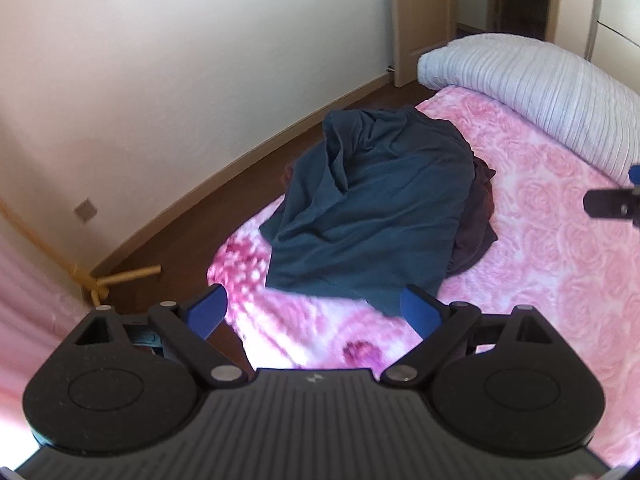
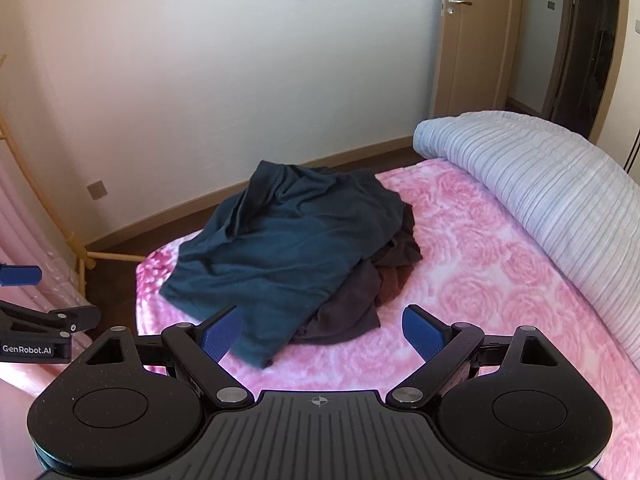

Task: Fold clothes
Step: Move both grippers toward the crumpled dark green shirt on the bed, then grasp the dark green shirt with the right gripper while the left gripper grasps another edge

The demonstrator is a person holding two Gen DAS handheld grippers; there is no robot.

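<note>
Two garments lie heaped on the pink rose-patterned bedspread, and we take that heap as our landmark. On top is a dark teal garment, rumpled and spread over most of the pile; under it, showing along the heap's right side, is a dark maroon garment. In the left wrist view we see the same teal garment covering the maroon one, the heap sitting near the bedspread's left edge, with wooden floor just beyond it.

We hold the left gripper just short of the heap's near edge, its blue-padded fingers spread wide with nothing between them; the right-hand pad overlaps the teal hem in the picture, though we cannot tell if it touches. The right gripper sits likewise before the heap's near edge, fingers wide apart and empty, the left pad seen against the teal cloth.

Right of the heap and beyond it, a rolled pale striped quilt lies along the bed. Behind the heap stands a white wall, and further right a wooden door.
</note>
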